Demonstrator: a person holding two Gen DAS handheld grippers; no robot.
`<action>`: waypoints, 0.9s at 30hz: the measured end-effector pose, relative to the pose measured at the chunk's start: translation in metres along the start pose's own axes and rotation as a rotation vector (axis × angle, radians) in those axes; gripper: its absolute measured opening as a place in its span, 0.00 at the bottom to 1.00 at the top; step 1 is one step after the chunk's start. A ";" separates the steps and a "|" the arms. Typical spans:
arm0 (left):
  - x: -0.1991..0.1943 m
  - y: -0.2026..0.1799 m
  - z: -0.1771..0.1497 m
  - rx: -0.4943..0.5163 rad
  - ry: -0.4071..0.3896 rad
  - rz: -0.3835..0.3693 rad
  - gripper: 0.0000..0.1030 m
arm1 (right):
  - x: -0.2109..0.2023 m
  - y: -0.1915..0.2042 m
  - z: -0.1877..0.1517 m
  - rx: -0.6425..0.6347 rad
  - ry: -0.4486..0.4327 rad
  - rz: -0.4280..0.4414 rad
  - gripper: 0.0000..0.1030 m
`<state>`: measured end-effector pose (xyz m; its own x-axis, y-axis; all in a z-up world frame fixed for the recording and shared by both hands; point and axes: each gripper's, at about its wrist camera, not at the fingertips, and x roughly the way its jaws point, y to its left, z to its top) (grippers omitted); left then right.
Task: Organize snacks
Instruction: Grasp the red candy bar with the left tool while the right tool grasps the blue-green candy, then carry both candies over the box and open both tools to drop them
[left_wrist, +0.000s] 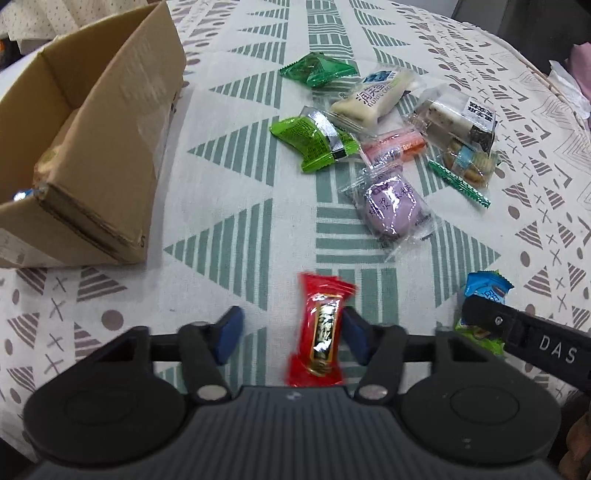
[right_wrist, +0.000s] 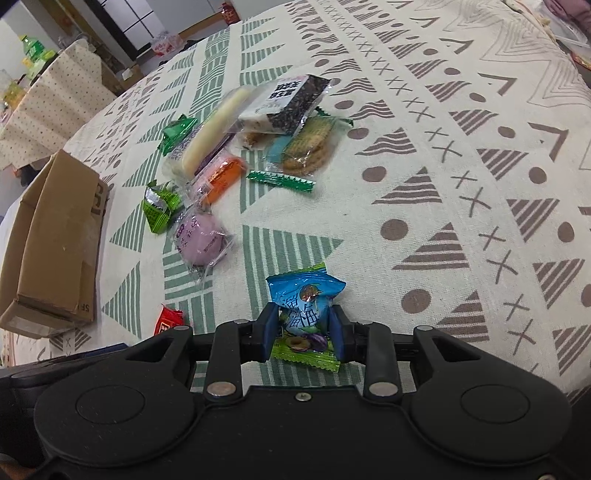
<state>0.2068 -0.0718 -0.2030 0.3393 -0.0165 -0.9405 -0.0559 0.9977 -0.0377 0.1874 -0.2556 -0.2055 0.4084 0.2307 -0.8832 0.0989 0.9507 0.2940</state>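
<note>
The red candy (left_wrist: 320, 330) lies between the fingers of the left hand-held gripper (left_wrist: 291, 338); it touches the right pad only, with the jaws part open. The right hand-held gripper (right_wrist: 306, 328) clamps one blue-green crinkled sachet (right_wrist: 305, 314). One cardboard box (left_wrist: 85, 147) stands open on the patterned desk (left_wrist: 229, 206), beside about eight glossy wrapped snacks (left_wrist: 384, 144).

body: black plastic, ribbed grey centre, round housings
fingers (left_wrist: 229, 334): blue pads
pivots: silver screws
marking: white "DAS"
</note>
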 end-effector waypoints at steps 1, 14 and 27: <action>-0.001 0.001 0.000 -0.006 0.001 -0.004 0.41 | 0.000 0.001 0.000 -0.007 -0.001 0.000 0.28; -0.036 0.019 0.013 -0.075 -0.122 -0.065 0.17 | -0.014 0.016 -0.002 -0.056 -0.037 0.020 0.26; -0.087 0.053 0.032 -0.169 -0.263 -0.186 0.17 | -0.047 0.063 0.016 -0.127 -0.153 0.044 0.26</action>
<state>0.2042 -0.0157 -0.1121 0.5874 -0.1572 -0.7939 -0.1176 0.9540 -0.2759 0.1889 -0.2095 -0.1397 0.5438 0.2477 -0.8018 -0.0337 0.9611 0.2741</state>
